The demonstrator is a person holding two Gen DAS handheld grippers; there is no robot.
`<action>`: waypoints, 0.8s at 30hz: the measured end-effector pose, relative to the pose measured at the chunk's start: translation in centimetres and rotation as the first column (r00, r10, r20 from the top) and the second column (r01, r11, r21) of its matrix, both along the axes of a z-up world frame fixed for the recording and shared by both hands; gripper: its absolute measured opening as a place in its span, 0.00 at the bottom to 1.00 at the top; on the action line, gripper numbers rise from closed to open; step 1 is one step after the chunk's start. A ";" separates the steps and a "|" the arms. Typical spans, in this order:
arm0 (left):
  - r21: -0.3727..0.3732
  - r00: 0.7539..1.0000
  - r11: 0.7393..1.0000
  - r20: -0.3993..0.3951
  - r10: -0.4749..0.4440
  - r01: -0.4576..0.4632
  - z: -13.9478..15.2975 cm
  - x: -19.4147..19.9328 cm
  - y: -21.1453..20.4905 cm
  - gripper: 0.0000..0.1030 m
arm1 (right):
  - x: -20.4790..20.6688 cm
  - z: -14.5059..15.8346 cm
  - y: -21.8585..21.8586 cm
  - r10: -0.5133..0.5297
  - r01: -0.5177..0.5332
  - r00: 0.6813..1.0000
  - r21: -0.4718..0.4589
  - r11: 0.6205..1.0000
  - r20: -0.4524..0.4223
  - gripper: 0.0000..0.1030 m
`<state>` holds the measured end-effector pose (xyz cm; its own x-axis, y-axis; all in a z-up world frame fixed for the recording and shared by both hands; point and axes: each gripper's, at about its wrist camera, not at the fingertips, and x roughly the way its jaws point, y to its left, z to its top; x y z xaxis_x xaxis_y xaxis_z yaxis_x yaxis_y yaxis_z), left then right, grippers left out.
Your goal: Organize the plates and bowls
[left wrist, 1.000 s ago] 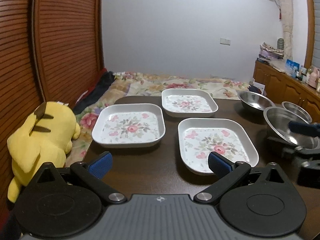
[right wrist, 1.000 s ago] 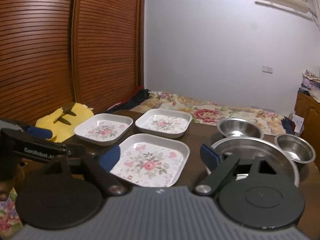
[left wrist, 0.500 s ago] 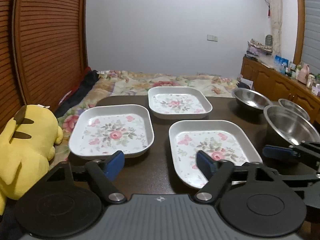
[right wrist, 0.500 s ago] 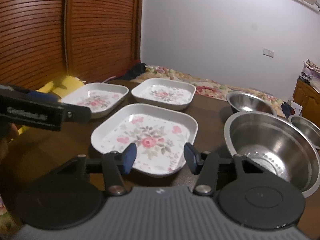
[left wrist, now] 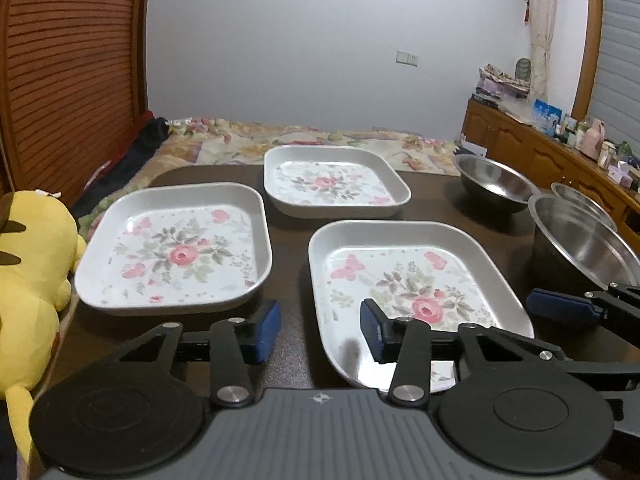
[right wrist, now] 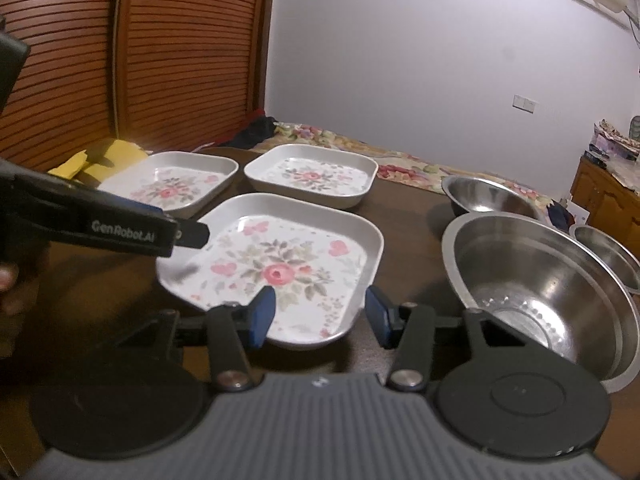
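Note:
Three white square plates with rose prints lie on the dark table: a left plate (left wrist: 176,248) (right wrist: 176,186), a far plate (left wrist: 334,180) (right wrist: 312,174) and a near plate (left wrist: 408,288) (right wrist: 276,264). Three steel bowls stand at the right: a large bowl (left wrist: 584,248) (right wrist: 532,284), a far bowl (left wrist: 494,184) (right wrist: 488,198) and a small bowl (right wrist: 608,248). My left gripper (left wrist: 320,330) is open and empty, its right finger over the near plate's front left edge. My right gripper (right wrist: 320,314) is open and empty, its fingers above the near plate's front right corner.
A yellow plush toy (left wrist: 28,264) sits off the table's left edge. A bed with a floral cover (left wrist: 304,138) lies behind the table. A slatted wooden door (left wrist: 72,60) is at the left, and a wooden sideboard (left wrist: 560,160) is at the right.
Both grippers have moved forward and down toward the near plate. Both grippers' fingers have narrowed their gap but stay open. The plates and bowls have not moved.

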<state>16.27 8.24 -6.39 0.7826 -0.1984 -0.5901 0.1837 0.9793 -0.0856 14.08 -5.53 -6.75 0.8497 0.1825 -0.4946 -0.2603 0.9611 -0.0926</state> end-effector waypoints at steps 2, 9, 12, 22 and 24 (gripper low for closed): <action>0.005 1.000 1.000 -0.007 -0.001 0.002 -0.3 0.2 -0.1 0.41 | 0.3 -0.1 0.0 -0.003 0.003 1.000 0.007 1.000 -0.011 0.50; 0.008 1.000 1.000 -0.016 0.000 0.000 -0.8 0.5 -0.2 0.26 | 1.2 -0.8 -0.5 -0.027 0.030 0.998 0.048 0.998 -0.051 0.44; -0.004 1.000 1.000 -0.015 -0.004 0.004 -0.8 0.5 -0.2 0.20 | 1.5 -1.0 -0.6 -0.042 0.044 0.998 0.046 0.998 -0.052 0.42; -0.067 0.999 0.998 -0.035 0.000 -0.002 -0.8 0.3 0.4 0.12 | 1.7 -1.0 -1.5 -0.051 0.060 0.995 0.106 0.993 -0.081 0.22; -0.093 0.999 0.996 -0.044 0.001 -0.005 -0.7 0.1 0.8 0.12 | 1.5 -1.0 -1.7 -0.046 0.056 0.995 0.116 0.992 -0.090 0.21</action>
<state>16.34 9.06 -7.06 0.7568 -0.2516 -0.6032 0.1743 0.9672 -0.1848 15.59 -7.22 -7.74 0.8142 0.2019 -0.5443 -0.2129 0.9761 0.0436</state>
